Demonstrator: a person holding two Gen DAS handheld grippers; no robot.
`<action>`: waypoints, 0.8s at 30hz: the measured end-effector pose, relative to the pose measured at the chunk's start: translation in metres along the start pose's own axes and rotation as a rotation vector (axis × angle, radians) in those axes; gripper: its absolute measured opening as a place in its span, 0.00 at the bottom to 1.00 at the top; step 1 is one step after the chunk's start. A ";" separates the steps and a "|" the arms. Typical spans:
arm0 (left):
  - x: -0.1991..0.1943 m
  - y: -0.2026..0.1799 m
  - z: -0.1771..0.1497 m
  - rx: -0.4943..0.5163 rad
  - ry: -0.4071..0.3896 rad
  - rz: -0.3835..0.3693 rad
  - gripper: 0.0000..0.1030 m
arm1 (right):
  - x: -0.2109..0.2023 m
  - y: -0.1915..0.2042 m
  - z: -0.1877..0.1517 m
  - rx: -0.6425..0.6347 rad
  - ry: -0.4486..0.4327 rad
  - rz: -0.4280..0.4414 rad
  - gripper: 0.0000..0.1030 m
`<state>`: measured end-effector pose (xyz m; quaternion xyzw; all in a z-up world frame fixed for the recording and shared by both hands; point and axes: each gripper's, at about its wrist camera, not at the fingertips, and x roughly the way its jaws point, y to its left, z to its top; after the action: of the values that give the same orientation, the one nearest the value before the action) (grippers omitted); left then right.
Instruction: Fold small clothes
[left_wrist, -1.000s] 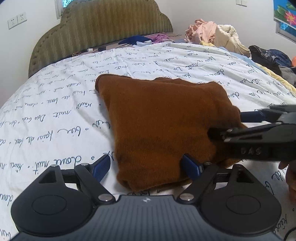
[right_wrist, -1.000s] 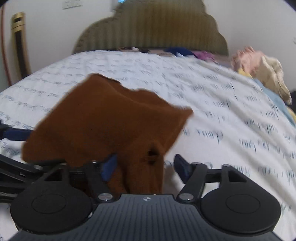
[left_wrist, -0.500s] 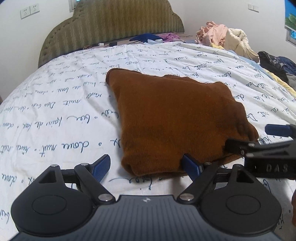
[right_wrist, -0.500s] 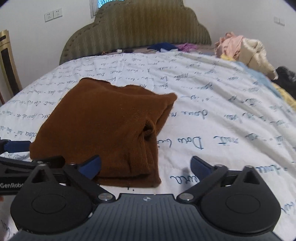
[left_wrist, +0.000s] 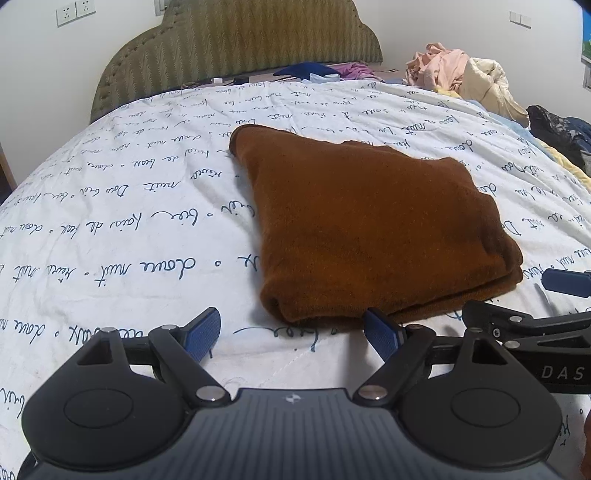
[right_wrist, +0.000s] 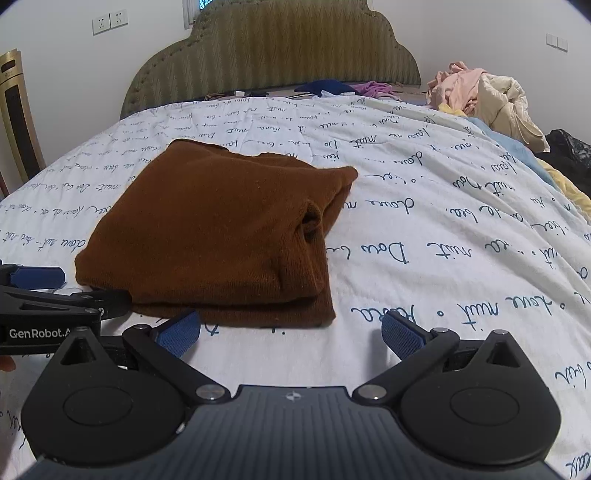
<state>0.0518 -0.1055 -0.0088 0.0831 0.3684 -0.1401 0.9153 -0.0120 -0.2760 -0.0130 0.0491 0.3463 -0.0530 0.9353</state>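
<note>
Matt knitted cloth on a quilted cotton-like bed cover.

The brown garment (left_wrist: 373, 229) is a soft, fuzzy, fine knit, matt throughout. The white bedspread (left_wrist: 122, 229) looks like smooth stitched cloth, lightly wrinkled, printed with dark script. The headboard (right_wrist: 273, 51) is ribbed olive fabric. Each gripper (right_wrist: 291, 332) is matt black plastic with textured blue pads (right_wrist: 400, 338) and small shiny metal pins.

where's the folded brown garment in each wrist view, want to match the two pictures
Left wrist view: the folded brown garment lies centre to right on the bed cover, just beyond the left tool.
Right wrist view: the folded brown garment lies left of centre, beyond the right tool.
Shared landmark: the olive headboard at the top of both.
</note>
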 end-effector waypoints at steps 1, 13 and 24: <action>0.000 0.000 -0.001 0.001 0.001 0.003 0.83 | -0.001 0.000 0.000 -0.001 -0.002 0.001 0.99; 0.004 0.012 -0.003 -0.001 0.000 0.054 0.83 | -0.001 -0.015 0.007 0.078 -0.033 0.073 0.99; 0.011 0.037 0.002 -0.052 -0.060 -0.009 0.49 | 0.040 -0.022 0.025 0.278 0.058 0.325 0.34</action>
<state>0.0724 -0.0727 -0.0129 0.0533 0.3447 -0.1368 0.9271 0.0316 -0.3032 -0.0210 0.2346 0.3501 0.0527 0.9053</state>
